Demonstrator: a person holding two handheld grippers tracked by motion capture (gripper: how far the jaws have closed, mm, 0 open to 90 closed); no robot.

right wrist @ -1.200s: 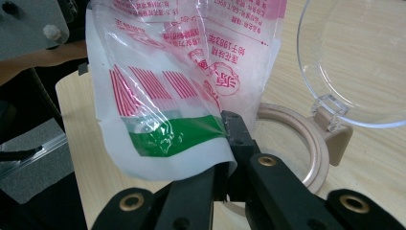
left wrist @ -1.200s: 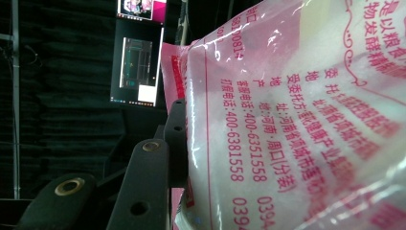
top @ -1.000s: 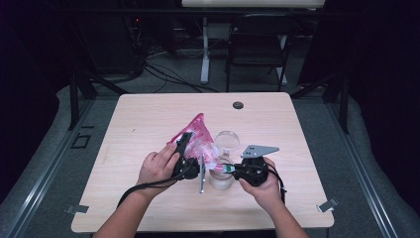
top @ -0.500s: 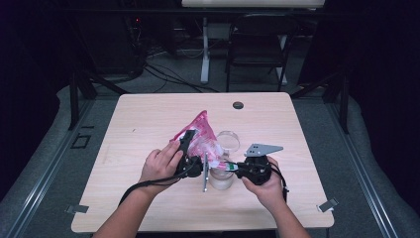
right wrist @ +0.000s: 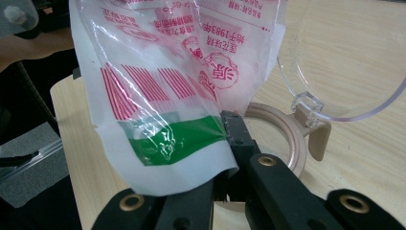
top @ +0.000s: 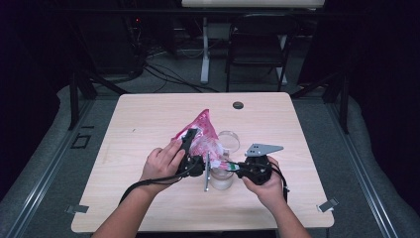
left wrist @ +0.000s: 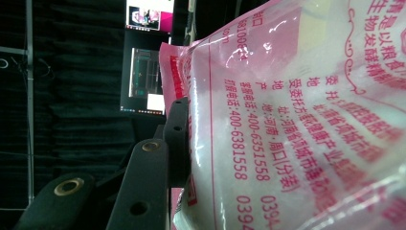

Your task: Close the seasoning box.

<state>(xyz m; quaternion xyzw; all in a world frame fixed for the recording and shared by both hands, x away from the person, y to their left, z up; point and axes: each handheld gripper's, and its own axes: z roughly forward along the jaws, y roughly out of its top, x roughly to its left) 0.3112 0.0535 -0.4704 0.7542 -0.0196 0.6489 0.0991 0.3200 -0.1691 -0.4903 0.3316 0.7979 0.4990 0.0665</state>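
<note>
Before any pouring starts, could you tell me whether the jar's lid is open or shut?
Open: the clear lid stands flipped back on its hinge beside the jar.

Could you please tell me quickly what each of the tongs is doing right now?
Left tongs: closed on the pink bag.
Right tongs: closed on the bag's lower edge, over the open jar.

table [top: 148, 124] left, far half – free | bag [top: 203, 131], jar [top: 220, 178], open lid [top: 229, 140] – crowd centre
</note>
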